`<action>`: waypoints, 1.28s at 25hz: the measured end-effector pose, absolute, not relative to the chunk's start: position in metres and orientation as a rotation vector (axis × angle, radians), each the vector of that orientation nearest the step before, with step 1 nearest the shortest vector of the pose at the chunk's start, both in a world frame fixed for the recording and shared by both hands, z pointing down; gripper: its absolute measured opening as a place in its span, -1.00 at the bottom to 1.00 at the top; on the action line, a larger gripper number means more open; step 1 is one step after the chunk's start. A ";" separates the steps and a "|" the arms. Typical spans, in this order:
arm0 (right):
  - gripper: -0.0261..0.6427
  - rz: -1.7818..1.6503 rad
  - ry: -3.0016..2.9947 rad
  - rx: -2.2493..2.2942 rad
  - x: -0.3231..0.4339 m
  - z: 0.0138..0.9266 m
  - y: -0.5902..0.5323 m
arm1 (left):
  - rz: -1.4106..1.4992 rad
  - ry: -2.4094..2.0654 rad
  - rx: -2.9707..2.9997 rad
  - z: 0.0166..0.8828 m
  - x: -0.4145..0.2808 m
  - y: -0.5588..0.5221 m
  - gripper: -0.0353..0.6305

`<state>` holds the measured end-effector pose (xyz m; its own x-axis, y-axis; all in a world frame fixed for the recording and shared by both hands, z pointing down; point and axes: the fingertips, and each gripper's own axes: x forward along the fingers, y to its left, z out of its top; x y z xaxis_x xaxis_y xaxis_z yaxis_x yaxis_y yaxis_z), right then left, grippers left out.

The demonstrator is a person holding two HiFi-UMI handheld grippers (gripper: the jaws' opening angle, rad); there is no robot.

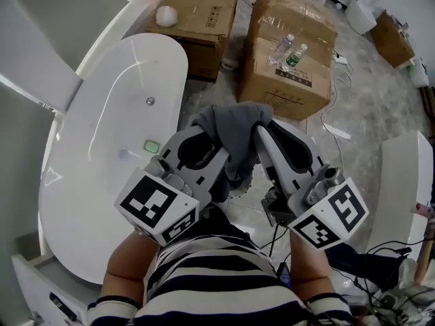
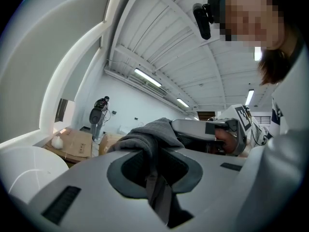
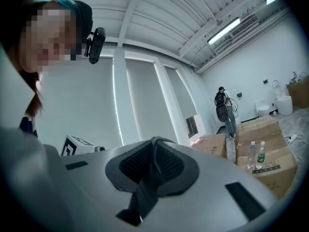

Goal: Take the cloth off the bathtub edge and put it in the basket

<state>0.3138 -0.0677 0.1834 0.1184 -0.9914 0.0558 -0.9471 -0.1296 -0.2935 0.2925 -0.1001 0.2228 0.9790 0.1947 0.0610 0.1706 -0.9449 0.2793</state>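
Observation:
A grey cloth (image 1: 234, 131) is bunched up in the air between my two grippers, beside the white bathtub (image 1: 102, 80) and above the floor. My left gripper (image 1: 214, 141) is shut on the cloth's left part, and in the left gripper view the fabric (image 2: 147, 139) is pinched between its jaws (image 2: 150, 168). My right gripper (image 1: 264, 138) is shut on the right part, where a thin fold of cloth (image 3: 153, 146) runs between the jaws (image 3: 152, 167). A pale perforated piece (image 1: 241, 187) shows just below the cloth, and I cannot tell what it is.
Two cardboard boxes (image 1: 289, 53) (image 1: 197, 12) stand on the floor beyond the tub, one with two bottles (image 1: 291, 51) on top. A white unit (image 1: 401, 175) is at the right. Cables (image 1: 380, 257) lie near the person's feet. A green item (image 1: 151, 145) lies in the tub.

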 end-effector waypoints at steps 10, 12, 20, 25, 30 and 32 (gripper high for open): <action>-0.75 -0.584 1.796 -2.269 0.326 0.257 -0.074 | 0.325 0.383 2.771 0.294 0.299 -0.105 -0.71; -0.75 -0.642 1.779 -2.266 0.327 0.273 -0.072 | 0.366 0.386 2.754 0.309 0.298 -0.102 -0.71; -0.75 -0.840 1.797 -2.214 0.327 0.337 -0.057 | 0.517 0.351 2.727 0.370 0.294 -0.086 -0.71; -0.75 -0.973 1.825 -2.177 0.329 0.379 -0.050 | 0.606 0.288 2.691 0.411 0.290 -0.078 -0.71; -0.75 -1.090 1.859 -2.161 0.330 0.425 -0.043 | 0.710 0.258 2.664 0.453 0.286 -0.068 -0.71; -0.75 -1.150 1.867 -2.150 0.330 0.445 -0.039 | 0.758 0.245 2.641 0.471 0.284 -0.063 -0.71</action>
<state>0.3302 -0.0391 0.4448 -0.0183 -0.8769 0.4804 -0.8236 -0.2592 -0.5045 0.2840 -0.0633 0.4708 0.8393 0.2669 0.4736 0.0614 -0.9121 0.4053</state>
